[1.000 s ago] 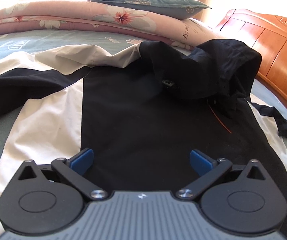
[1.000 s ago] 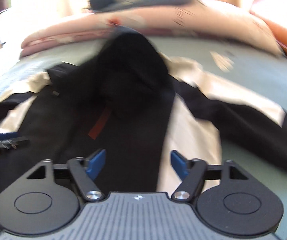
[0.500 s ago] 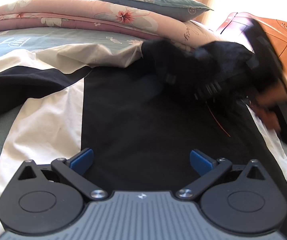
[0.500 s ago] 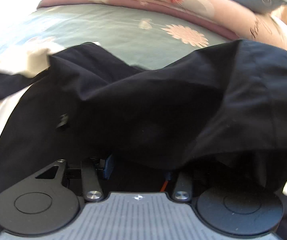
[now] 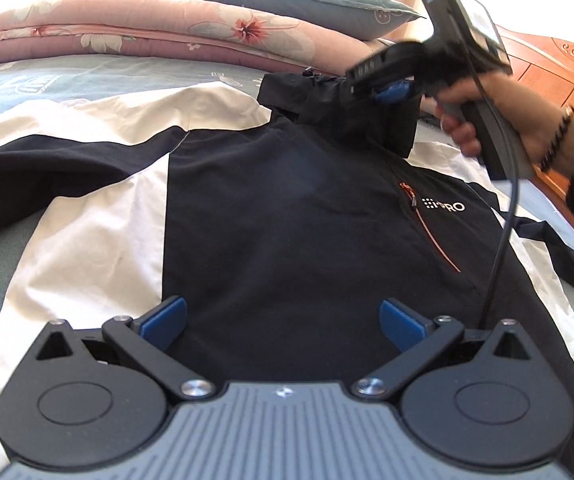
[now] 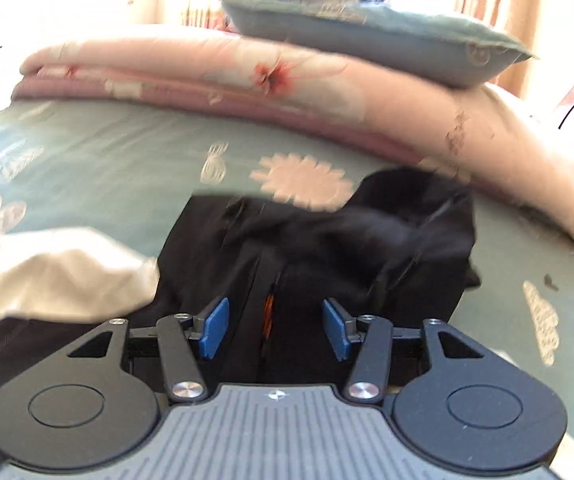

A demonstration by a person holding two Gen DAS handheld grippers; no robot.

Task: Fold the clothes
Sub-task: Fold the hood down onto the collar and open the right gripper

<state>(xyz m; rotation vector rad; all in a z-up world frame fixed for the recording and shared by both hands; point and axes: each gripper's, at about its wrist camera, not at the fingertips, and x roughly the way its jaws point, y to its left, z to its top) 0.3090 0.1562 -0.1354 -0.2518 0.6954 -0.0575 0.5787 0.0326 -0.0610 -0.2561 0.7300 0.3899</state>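
1. Left wrist view: the black and white jacket lies front up and spread flat on the bed, its chest zip and logo showing. The left hand-held gripper hovers low over the hem with its jaws wide apart and nothing between them. At the far end, the right hand-held gripper, carried by a person's hand, sits at the bunched hood. From here I cannot tell whether its pads press the cloth.

2. Right wrist view: the right hand-held gripper looks down on the collar and hood, which lies in a loose heap towards the folded quilt and pillow. Its jaws have just been opening and stand about halfway apart. The collar's zip line runs between the pads, but they do not pinch it.

3. Step in hand, as I judge it: laying the garment out and dealing with the hood, before any fold.

4. The next move likely calls for flattening the hood, then each gripper taking a sleeve or side edge to fold inward.
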